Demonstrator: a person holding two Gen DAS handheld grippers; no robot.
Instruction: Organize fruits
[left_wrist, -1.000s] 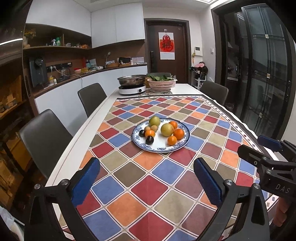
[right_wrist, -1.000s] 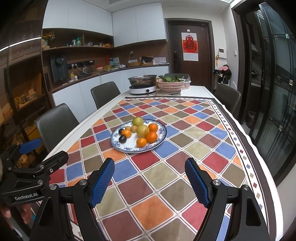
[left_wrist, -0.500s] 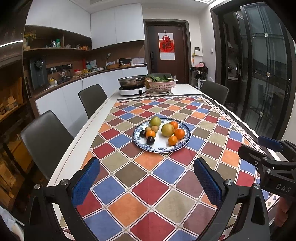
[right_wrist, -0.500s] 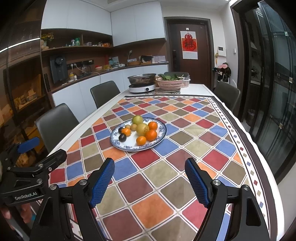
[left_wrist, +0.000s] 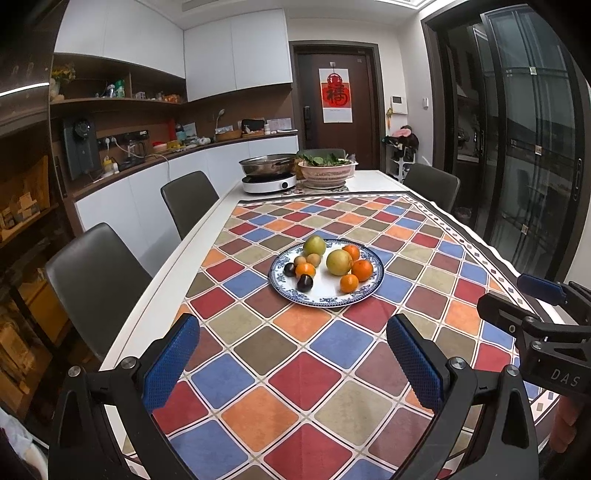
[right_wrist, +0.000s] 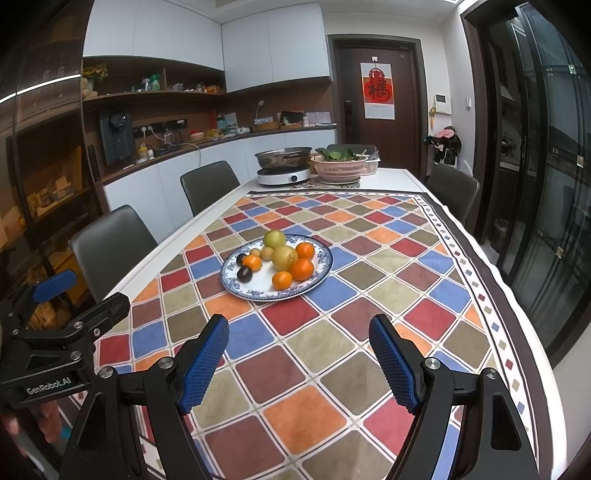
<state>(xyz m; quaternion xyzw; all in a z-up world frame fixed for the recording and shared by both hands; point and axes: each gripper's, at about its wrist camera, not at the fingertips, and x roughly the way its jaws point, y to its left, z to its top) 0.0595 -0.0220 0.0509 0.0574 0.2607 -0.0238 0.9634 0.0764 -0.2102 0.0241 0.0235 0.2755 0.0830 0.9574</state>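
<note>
A blue-and-white patterned plate (left_wrist: 373, 286) (right_wrist: 317, 273) sits mid-table on a checked cloth. It holds two yellow-green round fruits (left_wrist: 338, 262) (right_wrist: 284, 257), several oranges (left_wrist: 362, 270) (right_wrist: 301, 269), two dark plums (left_wrist: 305, 283) (right_wrist: 244, 273) and small brown fruits (left_wrist: 314, 259). My left gripper (left_wrist: 293, 360) is open and empty, above the cloth well short of the plate. My right gripper (right_wrist: 298, 360) is open and empty, also short of the plate. Each gripper shows at the edge of the other's view.
A hot pot on a white cooker (left_wrist: 269, 182) and a pink colander of greens (left_wrist: 327, 173) stand at the table's far end. Grey chairs (left_wrist: 98, 273) line the left side, another (right_wrist: 452, 194) the right. Counter and shelves run along the left wall.
Both grippers have moved slightly forward toward the plate. Both stay open and empty.
</note>
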